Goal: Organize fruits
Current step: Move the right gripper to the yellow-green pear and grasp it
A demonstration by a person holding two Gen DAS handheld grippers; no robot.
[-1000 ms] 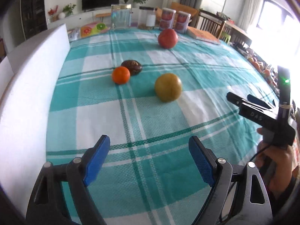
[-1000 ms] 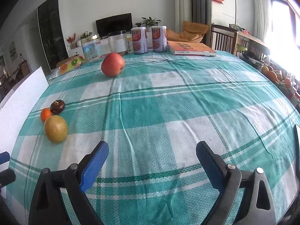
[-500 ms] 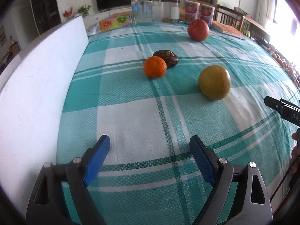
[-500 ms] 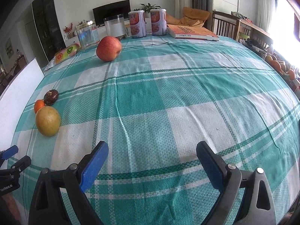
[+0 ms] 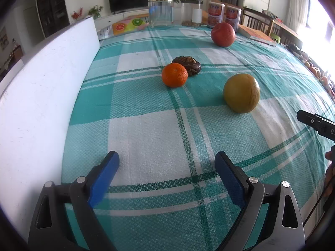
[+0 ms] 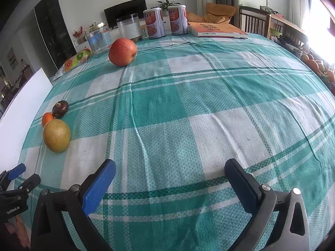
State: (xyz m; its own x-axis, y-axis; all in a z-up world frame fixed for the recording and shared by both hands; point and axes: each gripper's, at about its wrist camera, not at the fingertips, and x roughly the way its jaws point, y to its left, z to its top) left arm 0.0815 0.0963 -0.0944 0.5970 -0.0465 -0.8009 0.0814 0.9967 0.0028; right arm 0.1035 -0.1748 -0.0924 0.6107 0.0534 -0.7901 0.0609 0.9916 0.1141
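Several fruits lie on the teal checked tablecloth (image 5: 146,138). In the left wrist view an orange tangerine (image 5: 174,75) touches a dark brown fruit (image 5: 187,62); a yellow pear (image 5: 241,93) lies to their right and a red apple (image 5: 223,34) farther back. My left gripper (image 5: 166,167) is open and empty, low over the cloth short of the tangerine. In the right wrist view the apple (image 6: 122,51) is at the back left, the pear (image 6: 56,135), tangerine (image 6: 47,118) and brown fruit (image 6: 60,109) at the left. My right gripper (image 6: 170,176) is open and empty.
A white foam board (image 5: 37,96) runs along the table's left edge. Clear jars (image 5: 160,11), two orange cans (image 6: 165,22), a book (image 6: 217,30) and a fruit-print packet (image 5: 127,24) stand at the far edge. Chairs and a bright window are at the right.
My left gripper has moved forward and left toward the tangerine, so the fruits look larger. My right gripper has moved slightly forward. Both stay open.
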